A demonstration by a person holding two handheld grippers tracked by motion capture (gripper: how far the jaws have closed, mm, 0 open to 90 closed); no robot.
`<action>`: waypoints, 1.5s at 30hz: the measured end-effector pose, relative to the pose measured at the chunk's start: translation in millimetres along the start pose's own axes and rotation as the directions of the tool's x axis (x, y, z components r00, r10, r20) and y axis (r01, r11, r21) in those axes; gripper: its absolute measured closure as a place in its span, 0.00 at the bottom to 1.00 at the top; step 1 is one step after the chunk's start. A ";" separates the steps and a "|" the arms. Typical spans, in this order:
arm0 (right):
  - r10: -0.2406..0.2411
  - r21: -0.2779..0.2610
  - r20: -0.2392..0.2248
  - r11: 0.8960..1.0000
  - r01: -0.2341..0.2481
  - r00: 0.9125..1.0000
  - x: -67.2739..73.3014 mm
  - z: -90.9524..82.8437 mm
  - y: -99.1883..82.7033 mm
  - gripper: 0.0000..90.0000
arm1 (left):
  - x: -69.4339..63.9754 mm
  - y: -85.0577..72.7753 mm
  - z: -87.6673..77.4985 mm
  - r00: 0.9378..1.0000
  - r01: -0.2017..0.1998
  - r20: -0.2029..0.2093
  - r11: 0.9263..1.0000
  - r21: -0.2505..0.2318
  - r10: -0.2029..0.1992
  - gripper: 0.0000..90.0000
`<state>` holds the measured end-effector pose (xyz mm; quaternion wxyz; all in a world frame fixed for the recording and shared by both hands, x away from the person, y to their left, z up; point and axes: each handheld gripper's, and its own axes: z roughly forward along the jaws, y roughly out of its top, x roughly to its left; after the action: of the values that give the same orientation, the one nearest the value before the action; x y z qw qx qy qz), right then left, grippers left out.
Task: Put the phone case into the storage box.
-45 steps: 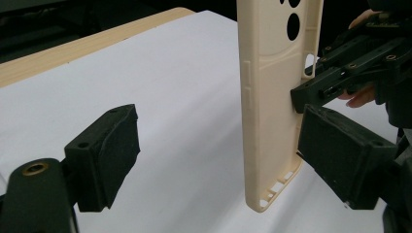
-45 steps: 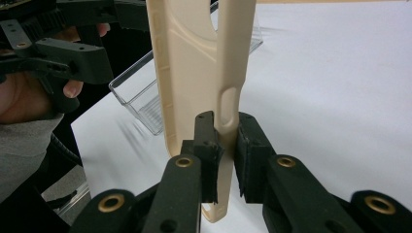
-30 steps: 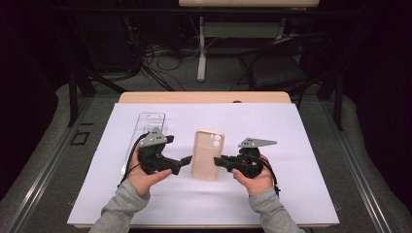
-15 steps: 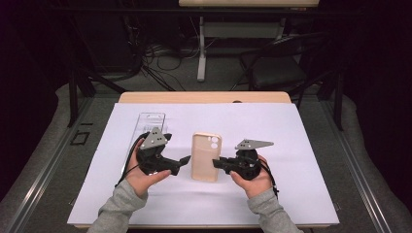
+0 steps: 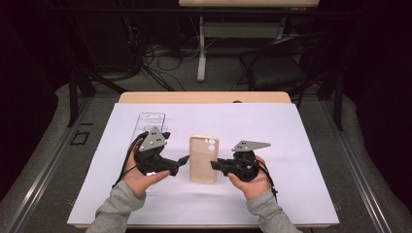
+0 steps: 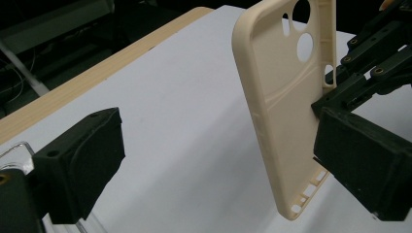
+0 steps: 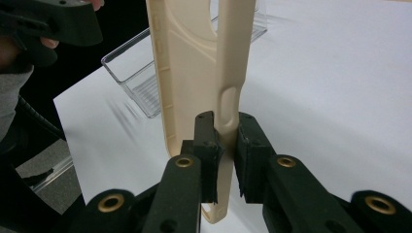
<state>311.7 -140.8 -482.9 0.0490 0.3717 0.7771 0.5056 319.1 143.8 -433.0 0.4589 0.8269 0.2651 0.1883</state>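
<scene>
While two grippers are in use, one phone case (image 5: 203, 158) lies between them above the white sheet (image 5: 291, 145). Right gripper (image 5: 217, 165): jaws pinched on the side wall of the phone case, holding it off the sheet. Left gripper (image 5: 182, 160): jaws spread, one on each side of the case without pressing it. One clear plastic tray (image 5: 149, 121) lies farther back, its near end hidden behind the left gripper. Beyond the sheet, one strip of wooden table (image 5: 204, 97) shows; cables on the dark floor are hard to make out.
</scene>
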 end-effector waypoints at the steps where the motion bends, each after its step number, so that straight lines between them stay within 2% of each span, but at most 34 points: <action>1: -0.001 -0.001 0.003 1.000 0.001 1.000 1.0 0.4 0.1 0.90 | 0.0 0.1 -0.5 1.000 -0.005 -0.003 1.000 0.003 0.005 0.06; 4: -0.008 0.004 0.004 1.000 0.008 1.000 2.2 1.1 0.2 0.90 | 0.1 0.6 -2.2 0.999 -0.017 -0.028 1.000 0.014 0.017 0.08; 12: -0.022 0.009 0.008 1.000 0.022 1.000 5.6 1.9 0.1 0.90 | -4.4 5.3 -9.3 0.997 -0.062 -0.055 0.998 0.018 0.063 0.11; 17: -0.035 0.018 0.016 0.999 0.035 0.999 7.4 3.2 -0.2 0.90 | -6.7 7.0 -11.5 0.995 -0.083 -0.054 0.996 0.017 0.083 0.16; 26: -0.061 0.035 0.023 0.998 0.060 0.998 12.5 7.8 -1.9 0.90 | -12.1 9.4 -11.8 0.988 -0.126 -0.083 0.991 0.040 0.129 0.18; 31: -0.072 0.040 0.021 0.997 0.071 0.997 14.0 10.4 -3.0 0.90 | -14.7 10.1 -11.8 0.985 -0.140 -0.096 0.989 0.043 0.144 0.24; 38: -0.078 0.053 0.011 0.996 0.078 0.997 16.5 13.9 -4.4 0.90 | -16.8 10.4 -13.1 0.977 -0.179 -0.109 0.982 0.056 0.184 0.38; 41: -0.079 0.056 0.008 0.995 0.078 0.997 17.4 14.6 -4.7 0.90 | -19.5 11.0 -13.4 0.971 -0.196 -0.124 0.978 0.067 0.203 0.42; 45: -0.080 0.059 0.008 0.995 0.080 0.997 18.3 15.7 -5.3 0.90 | -21.6 11.7 -14.0 0.967 -0.210 -0.130 0.975 0.072 0.218 0.46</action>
<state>302.8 -118.7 -489.4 0.0623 0.3442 0.8056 0.4782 297.4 134.7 -417.2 0.3927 0.8485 0.2108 0.2854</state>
